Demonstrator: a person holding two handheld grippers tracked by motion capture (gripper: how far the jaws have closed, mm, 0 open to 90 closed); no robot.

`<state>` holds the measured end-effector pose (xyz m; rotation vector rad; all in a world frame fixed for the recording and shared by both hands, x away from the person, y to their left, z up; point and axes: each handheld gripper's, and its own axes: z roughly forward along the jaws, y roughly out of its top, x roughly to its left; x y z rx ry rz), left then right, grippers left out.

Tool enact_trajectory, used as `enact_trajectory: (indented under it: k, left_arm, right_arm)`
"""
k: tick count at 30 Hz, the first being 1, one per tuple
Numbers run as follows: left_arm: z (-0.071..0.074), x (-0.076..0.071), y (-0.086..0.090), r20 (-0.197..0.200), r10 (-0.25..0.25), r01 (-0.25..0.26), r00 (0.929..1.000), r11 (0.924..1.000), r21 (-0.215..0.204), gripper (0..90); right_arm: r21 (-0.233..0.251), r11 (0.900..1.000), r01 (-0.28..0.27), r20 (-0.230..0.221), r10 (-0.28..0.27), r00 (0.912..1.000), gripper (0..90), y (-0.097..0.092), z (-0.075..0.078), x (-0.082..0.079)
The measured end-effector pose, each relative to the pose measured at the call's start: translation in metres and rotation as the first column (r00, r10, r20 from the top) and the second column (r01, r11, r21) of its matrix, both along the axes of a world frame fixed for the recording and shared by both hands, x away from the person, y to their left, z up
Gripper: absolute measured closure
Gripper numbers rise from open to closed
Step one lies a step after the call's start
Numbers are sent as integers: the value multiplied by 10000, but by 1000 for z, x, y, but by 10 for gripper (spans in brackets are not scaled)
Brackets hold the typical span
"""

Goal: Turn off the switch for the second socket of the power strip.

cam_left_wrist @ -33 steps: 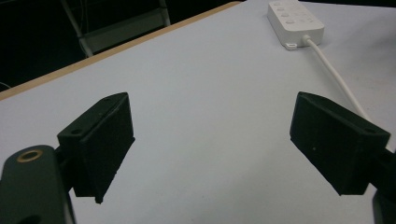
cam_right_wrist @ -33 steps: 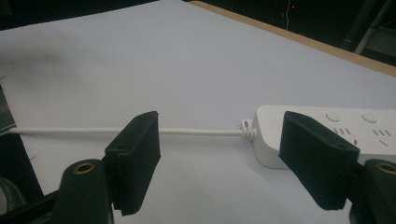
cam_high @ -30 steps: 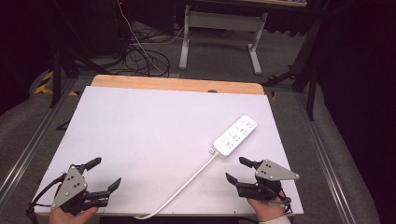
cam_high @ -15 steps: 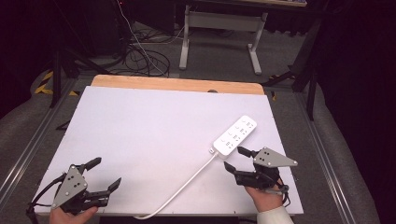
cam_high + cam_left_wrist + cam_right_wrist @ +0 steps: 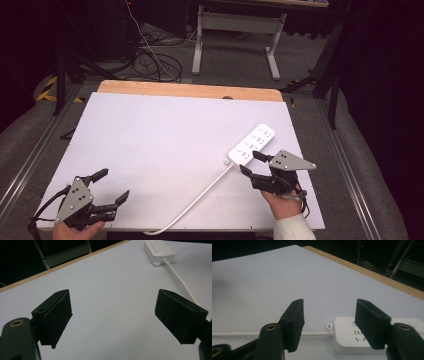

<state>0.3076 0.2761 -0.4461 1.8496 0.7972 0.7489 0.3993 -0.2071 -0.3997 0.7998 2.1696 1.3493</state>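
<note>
From the high view, the power strip [image 5: 251, 144] lies on the tabletop [image 5: 150, 140], right gripper [image 5: 249, 163] beside it, jaws spread. In the left gripper view, the left gripper [image 5: 112, 315] gapes idle. In the right gripper view, a skewed grab might snag the cord [image 5: 249, 334].

Power strip [image 5: 159, 249] far end cut off by top edge in left gripper view; in right gripper view right jaw hides part of it. White cord [image 5: 192, 202] runs off table's near edge, plug unseen. Socket markings too small to read.
</note>
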Motion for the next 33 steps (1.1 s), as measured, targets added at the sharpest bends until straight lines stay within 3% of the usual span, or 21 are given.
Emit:
enact_trajectory:
  k: [2,4,5,9,20,33]
  left_arm:
    - [0,0,0,2,20,-20,10000,10000,4,144]
    - [0,0,0,-1,24,-24,10000,10000,32,144]
    - [0,0,0,-3,31,-31,10000,10000,21,144]
    - [0,0,0,0,61,-61,10000,10000,-19,144]
    - [0,0,0,-23,42,-42,10000,10000,-10,144]
    - [-1,1,0,-72,72,-73,9999,10000,-34,144]
  right_arm:
    - [-278,9989,369,184,-364,9992,574,3,4,4]
    - [-356,9983,470,-67,-473,9989,676,4,6,12]
    - [-356,9983,470,-67,-473,9989,676,4,6,12]
    - [-483,9977,485,-578,-512,9970,896,5,11,31]
    - [-1150,9885,981,-1178,-1116,9867,900,12,7,68]
    - [-1581,9761,1491,-1679,-1754,9701,900,13,-7,98]
